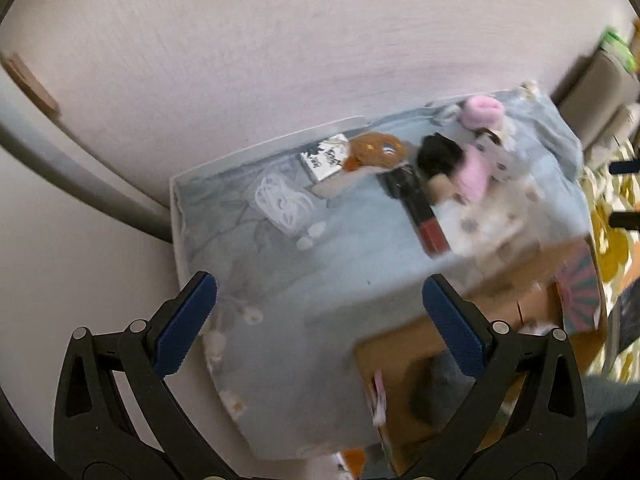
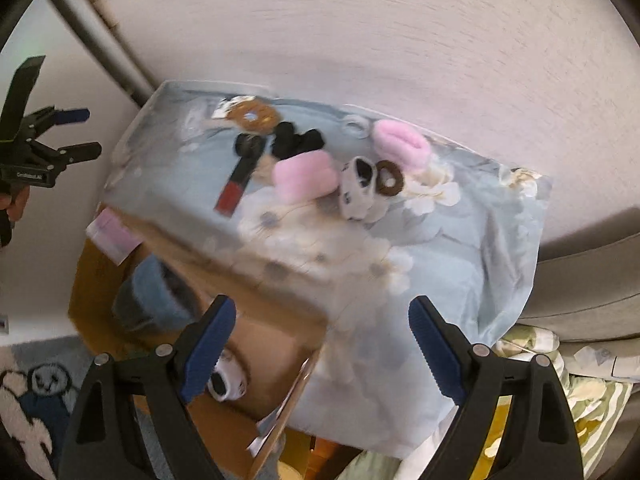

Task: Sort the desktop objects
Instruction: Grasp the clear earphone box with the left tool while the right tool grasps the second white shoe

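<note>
Blue cloth: a pale floral tablecloth (image 2: 472,248) covers the small table, with the clutter bunched toward its far side.
Clutter: a brown doughnut-shaped ring (image 2: 256,116), a pink fluffy scrunchie (image 2: 402,145), a pink block-like piece (image 2: 304,176), a black-and-white spotted item (image 2: 356,190), a black fuzzy thing (image 2: 298,142) and a black-and-red tube (image 2: 236,186) lie close together, several touching.
Cable: a coiled white cord (image 1: 282,202) sits apart on the left part of the cloth.
Box: an open cardboard box (image 2: 100,280) stands beside and below the table edge, already holding some things; likely the sorting target.
Left tool (image 1: 320,320): jaws wide apart, empty, high above the cloth.
Right tool (image 2: 322,344): jaws wide apart, empty, above the table's near edge.
Step in hand: as I judge it, choosing the next item; nothing is gripped yet.
Doing it well: take an outlying piece first, such as the cord or the tube, come straight down, and close on one item only.
Risk: pinching the cloth with the item would drag the whole pile.
</note>
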Tool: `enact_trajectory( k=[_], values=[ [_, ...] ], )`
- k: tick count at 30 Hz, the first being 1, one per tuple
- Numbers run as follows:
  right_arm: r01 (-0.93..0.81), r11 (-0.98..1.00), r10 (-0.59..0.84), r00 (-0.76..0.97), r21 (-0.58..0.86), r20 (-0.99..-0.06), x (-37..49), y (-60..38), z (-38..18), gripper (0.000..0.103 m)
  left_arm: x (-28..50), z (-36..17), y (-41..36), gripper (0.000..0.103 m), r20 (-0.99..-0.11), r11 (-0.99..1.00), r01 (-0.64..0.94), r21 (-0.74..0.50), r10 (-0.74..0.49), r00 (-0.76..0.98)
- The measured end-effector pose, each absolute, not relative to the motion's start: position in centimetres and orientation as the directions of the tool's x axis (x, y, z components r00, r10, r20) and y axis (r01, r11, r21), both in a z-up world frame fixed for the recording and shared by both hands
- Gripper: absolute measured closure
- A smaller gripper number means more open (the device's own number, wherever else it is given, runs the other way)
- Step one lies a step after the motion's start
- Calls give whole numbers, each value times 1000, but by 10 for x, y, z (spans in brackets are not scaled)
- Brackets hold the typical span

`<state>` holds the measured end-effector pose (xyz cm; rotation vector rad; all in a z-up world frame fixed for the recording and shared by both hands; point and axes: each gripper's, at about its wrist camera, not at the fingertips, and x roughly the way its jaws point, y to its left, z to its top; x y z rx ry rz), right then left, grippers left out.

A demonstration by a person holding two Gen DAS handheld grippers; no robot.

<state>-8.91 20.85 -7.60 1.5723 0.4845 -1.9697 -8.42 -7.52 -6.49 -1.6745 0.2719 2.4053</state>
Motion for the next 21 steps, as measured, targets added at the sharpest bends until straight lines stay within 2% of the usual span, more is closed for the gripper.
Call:
enact_trajectory(
  k=[3,7,11,21],
  values=[
    [618,-783,-191,-138,66,-972,-108,206,-93,17,-113,-90,-83,0,-946,-981,-194,28,37,-322],
    [598,-796,-202,-108,99,-973,-129,201,-122,17,-154,-123,-105,2,-955,-1000,-16,-1,5,-296],
    [574,-816,-160,-115,66,-980,-148,193,-153,17,-194,-157,-118,2,-973,-991,127,-43,13,-230],
    [559,-826,-145,-77,78,-986,-175,191,-192,17,-218,-207,-120,7,-993,-959,284,-22,-11,-116]
  ],
)
